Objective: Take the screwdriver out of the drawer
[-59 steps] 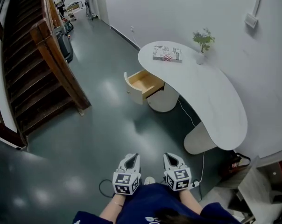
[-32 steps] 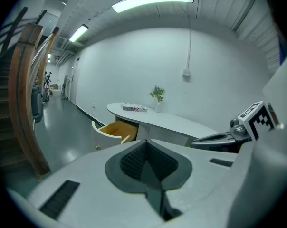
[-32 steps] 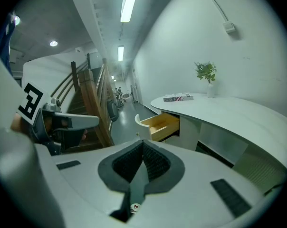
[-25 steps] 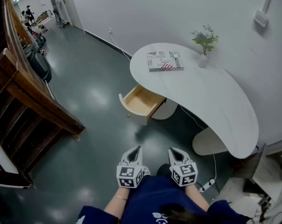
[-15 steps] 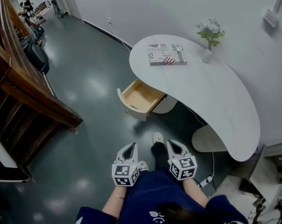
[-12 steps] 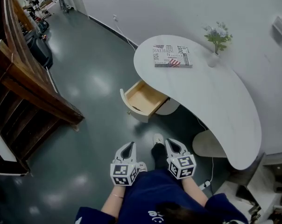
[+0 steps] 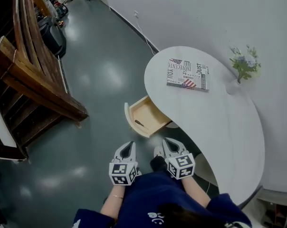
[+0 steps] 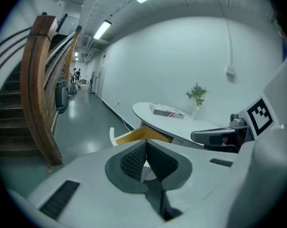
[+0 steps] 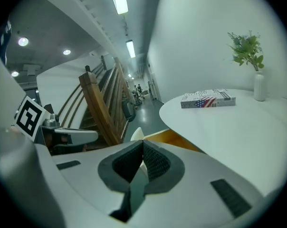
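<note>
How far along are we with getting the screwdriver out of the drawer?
Done: the drawer stands open. In hand: nothing; left gripper and right gripper are shut and empty, short of the drawer. Left: reach in, grip the small dark item, likely the screwdriver, lift it out.

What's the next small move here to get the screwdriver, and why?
Probably ease the left claw forward over the open drawer and open it: it and the right claw are shut and empty, short of the drawer, where a slim dark thing, likely the screwdriver, lies.
</note>
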`<state>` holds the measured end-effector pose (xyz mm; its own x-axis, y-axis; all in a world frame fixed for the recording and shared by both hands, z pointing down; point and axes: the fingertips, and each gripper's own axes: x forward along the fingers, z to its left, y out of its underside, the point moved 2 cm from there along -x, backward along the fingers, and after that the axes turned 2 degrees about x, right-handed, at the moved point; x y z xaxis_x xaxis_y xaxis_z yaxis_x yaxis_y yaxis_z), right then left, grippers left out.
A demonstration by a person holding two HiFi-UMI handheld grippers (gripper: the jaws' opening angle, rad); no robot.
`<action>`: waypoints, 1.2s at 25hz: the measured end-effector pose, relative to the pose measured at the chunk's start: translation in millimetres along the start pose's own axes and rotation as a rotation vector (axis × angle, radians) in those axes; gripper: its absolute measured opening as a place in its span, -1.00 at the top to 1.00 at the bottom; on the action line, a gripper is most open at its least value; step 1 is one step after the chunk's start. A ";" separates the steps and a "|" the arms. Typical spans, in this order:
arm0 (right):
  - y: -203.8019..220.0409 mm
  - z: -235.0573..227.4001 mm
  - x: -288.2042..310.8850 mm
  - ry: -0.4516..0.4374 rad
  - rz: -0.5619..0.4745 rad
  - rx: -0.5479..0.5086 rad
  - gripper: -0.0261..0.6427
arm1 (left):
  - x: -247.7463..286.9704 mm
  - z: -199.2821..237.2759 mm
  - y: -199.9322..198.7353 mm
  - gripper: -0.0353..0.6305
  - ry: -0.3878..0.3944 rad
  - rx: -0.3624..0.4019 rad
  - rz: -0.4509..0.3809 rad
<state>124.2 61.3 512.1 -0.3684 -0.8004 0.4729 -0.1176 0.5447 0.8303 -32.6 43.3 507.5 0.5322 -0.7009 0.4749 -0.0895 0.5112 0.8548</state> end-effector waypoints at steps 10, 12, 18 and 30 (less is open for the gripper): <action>-43.2 -49.7 39.6 -0.123 0.020 -0.026 0.89 | 50.2 -3.2 -33.0 0.88 -0.136 -0.091 -0.031; -45.9 -55.5 45.6 -0.141 0.032 -0.020 0.90 | 56.2 -5.0 -34.6 0.88 -0.146 -0.099 -0.025; -57.7 -67.8 59.7 -0.161 0.035 0.016 0.89 | 67.7 5.6 -45.1 0.88 -0.181 -0.107 -0.012; -65.8 -43.5 119.6 -0.206 0.159 -0.014 0.89 | 101.6 47.1 -66.0 0.88 -0.112 -0.053 0.026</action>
<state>128.1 -81.2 526.8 -0.5612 -0.6367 0.5288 -0.0310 0.6546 0.7553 -12.3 -85.1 509.2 0.4327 -0.7366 0.5198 -0.0560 0.5535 0.8310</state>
